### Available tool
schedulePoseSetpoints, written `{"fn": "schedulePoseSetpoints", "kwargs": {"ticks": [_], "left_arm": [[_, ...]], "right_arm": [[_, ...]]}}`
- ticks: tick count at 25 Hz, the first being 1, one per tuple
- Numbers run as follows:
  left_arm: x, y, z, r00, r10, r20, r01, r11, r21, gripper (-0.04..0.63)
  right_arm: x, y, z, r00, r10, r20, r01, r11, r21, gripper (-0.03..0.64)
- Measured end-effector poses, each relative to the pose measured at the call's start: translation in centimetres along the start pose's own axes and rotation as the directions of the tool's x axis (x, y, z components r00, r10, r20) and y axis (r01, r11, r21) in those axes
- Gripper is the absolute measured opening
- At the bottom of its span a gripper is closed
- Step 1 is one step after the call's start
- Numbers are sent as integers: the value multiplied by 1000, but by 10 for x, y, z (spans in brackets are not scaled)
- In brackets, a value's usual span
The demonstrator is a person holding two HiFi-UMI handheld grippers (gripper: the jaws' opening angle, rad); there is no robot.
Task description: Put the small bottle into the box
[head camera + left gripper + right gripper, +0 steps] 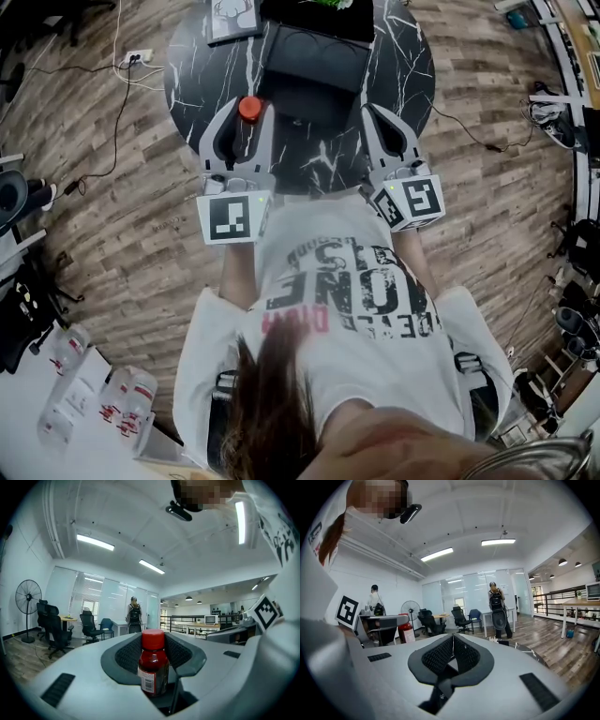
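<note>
From where I stand, the left gripper has the small bottle pinched between its ribbed pads, jaws part-way apart and pressing on the bottle's sides below the cap. The right gripper has its jaws brought together on nothing and hovers over the near right part of the round black marble table.

The bottle hangs in the air over the near left of the table. The dark box lies farther off and a little to the right of it, close but apart.

The step in hand looks like the carry to the box. To do it well, I would:
- keep the squeeze even, since the smooth round body could turn or slide in the pads
- bring the bottle forward and to the right until it is squarely over the opening before lowering
- let go only once its base is down inside the walls

The empty gripper could steady the box if it shifts. From above I cannot tell how deep the box is, so a slow descent seems wise.

The bottle itself is squat, with a dark red, glossy body, a bright red screw cap and a white label with a barcode. It stands upright in the grip.
</note>
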State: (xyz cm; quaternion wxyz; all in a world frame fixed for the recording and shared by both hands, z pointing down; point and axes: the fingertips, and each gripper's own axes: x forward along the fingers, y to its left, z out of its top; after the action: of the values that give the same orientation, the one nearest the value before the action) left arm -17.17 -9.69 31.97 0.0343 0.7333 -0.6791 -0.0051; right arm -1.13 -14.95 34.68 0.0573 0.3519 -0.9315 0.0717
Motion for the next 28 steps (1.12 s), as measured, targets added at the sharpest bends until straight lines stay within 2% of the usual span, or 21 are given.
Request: {"fn": "schedulePoseSetpoints", "kwargs": {"ticks": [10, 28], "left_arm": [[5, 4, -13, 999, -10, -36, 10, 1000, -8, 144], [6, -4, 2, 1000, 0, -4, 0, 1000, 25, 144]], "right_arm": [[4, -8, -9, 1000, -21, -12, 21, 999, 35, 2], [6, -21, -1, 1000, -8, 8, 7, 999, 52, 2]]}}
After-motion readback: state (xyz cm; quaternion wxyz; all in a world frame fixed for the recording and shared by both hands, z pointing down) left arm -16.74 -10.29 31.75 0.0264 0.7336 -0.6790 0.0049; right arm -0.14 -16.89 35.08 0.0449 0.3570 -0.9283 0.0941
